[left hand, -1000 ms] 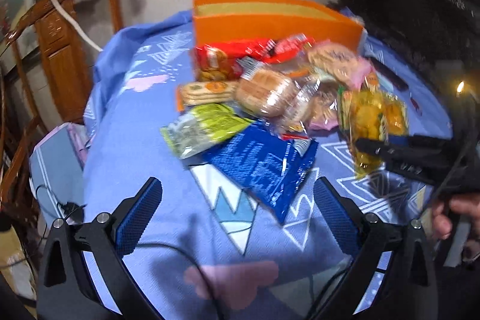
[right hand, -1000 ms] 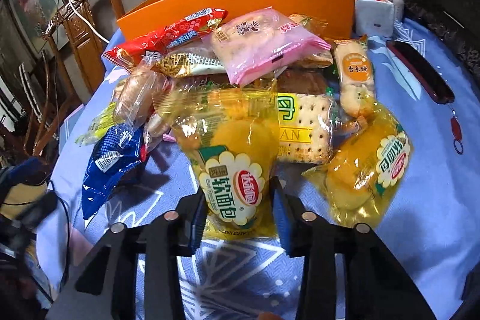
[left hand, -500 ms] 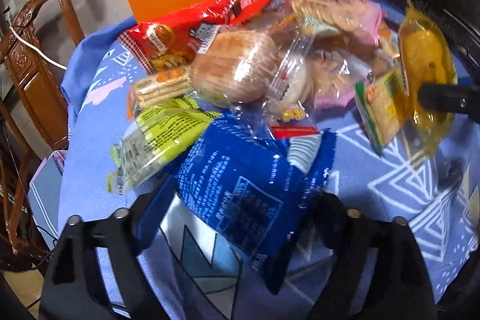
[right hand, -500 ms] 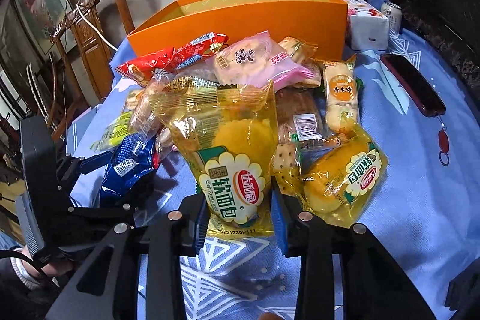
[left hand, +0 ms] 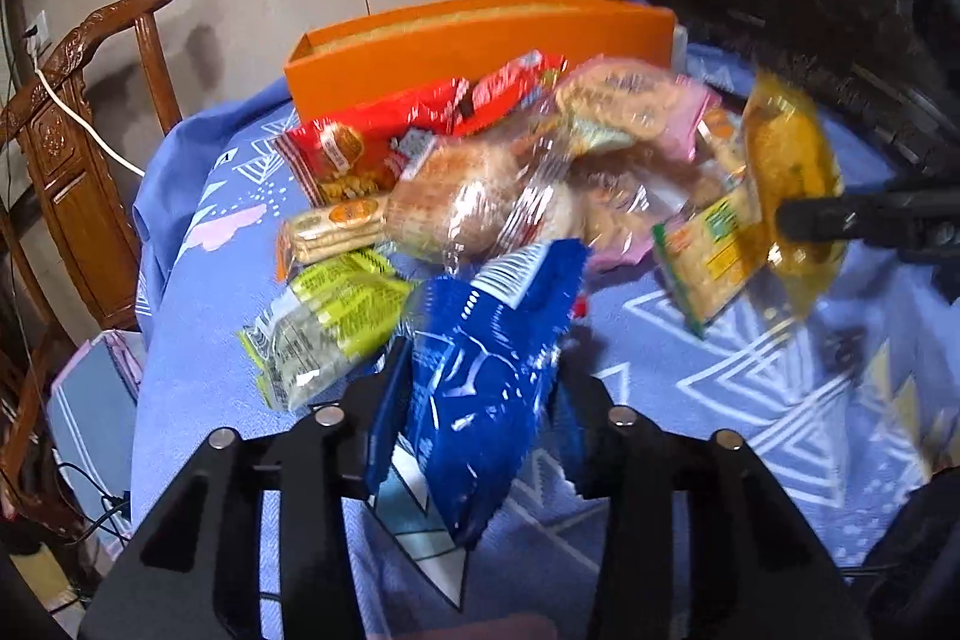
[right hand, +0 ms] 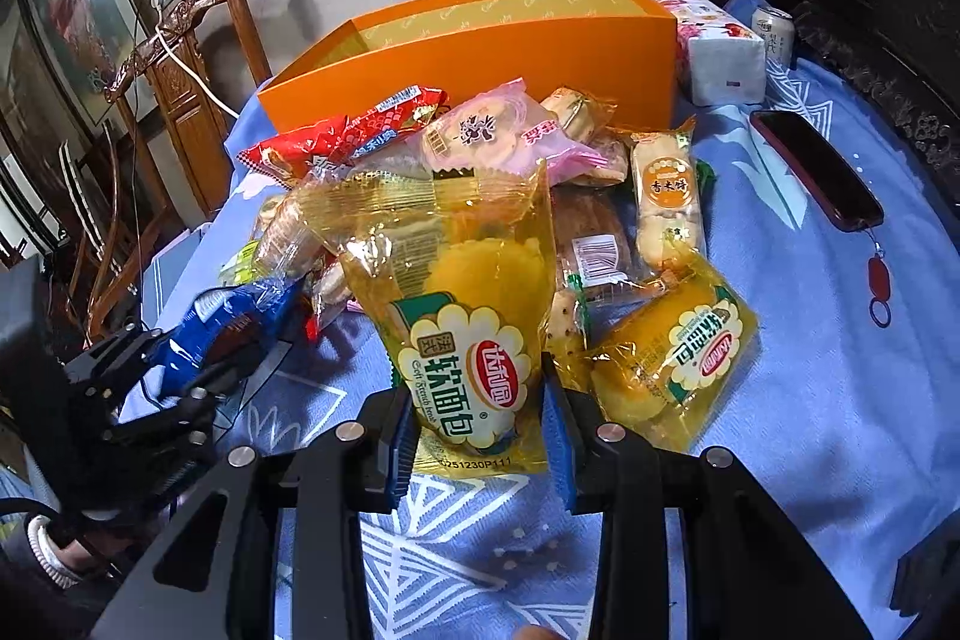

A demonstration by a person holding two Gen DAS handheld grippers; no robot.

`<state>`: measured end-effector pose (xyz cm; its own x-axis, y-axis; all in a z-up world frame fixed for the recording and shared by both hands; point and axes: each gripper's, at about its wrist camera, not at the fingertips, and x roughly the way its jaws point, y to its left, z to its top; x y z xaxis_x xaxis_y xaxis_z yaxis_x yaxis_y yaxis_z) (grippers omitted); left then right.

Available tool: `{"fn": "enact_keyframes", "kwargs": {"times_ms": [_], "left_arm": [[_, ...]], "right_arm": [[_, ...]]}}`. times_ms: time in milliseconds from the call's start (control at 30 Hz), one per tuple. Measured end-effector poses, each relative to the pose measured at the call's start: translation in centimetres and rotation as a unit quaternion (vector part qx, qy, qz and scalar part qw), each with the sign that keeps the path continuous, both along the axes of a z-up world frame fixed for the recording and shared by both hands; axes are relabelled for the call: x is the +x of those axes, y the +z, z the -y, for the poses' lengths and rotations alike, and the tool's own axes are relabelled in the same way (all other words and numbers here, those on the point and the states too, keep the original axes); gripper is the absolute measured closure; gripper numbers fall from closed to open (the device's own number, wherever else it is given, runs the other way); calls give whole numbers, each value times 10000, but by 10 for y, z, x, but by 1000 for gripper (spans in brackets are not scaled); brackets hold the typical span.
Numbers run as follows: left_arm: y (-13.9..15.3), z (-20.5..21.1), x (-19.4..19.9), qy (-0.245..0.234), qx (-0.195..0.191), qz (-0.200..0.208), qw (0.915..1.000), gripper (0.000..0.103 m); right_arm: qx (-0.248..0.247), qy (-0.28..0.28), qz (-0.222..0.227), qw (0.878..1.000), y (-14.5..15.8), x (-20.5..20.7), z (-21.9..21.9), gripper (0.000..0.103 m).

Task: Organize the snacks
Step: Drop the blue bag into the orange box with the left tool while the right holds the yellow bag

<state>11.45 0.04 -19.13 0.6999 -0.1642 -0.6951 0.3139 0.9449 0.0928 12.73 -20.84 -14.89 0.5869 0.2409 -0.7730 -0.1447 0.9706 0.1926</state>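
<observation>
My left gripper [left hand: 480, 400] is shut on a blue snack bag [left hand: 486, 370] and holds it lifted off the blue tablecloth; it also shows in the right wrist view [right hand: 222, 328]. My right gripper [right hand: 480, 424] is shut on a yellow bread packet [right hand: 462, 316], raised above the cloth; the packet shows at the right of the left wrist view [left hand: 792, 184]. A pile of snacks [left hand: 480, 196] lies in front of an open orange box [right hand: 480, 40] at the back of the table.
A second yellow bread packet [right hand: 672, 352] lies right of my right gripper. A dark phone [right hand: 816, 166] with a red tag, a tissue pack [right hand: 720, 52] and a can [right hand: 774, 34] sit at right. A wooden chair [left hand: 78, 148] stands left of the table.
My left gripper moved in around the blue bag, shut on it and lifted it. My right gripper has raised the yellow bread packet a little higher.
</observation>
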Motion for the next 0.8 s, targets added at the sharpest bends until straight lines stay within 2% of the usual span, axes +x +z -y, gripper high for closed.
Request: {"fn": "enact_keyframes", "kwargs": {"times_ms": [67,167,433,667,800], "left_arm": [[10,-6,-5,-42,-235,29,9997,63],[18,-9,-10,-53,-280,59,9996,64],[56,-29,-28,-140,-811,70,9966,64],[121,-48,-10,-221,-1585,396,9863,64],[161,-52,32,-317,-1897,578,9796,64]], "right_arm": [[32,-4,24,10000,1,-2,2,67],[40,1,38,10000,2,-3,3,67],[94,110,223,9996,19,-10,3,67],[386,113,785,9961,72,7,13,67],[315,114,1223,9919,107,39,13,67]]}}
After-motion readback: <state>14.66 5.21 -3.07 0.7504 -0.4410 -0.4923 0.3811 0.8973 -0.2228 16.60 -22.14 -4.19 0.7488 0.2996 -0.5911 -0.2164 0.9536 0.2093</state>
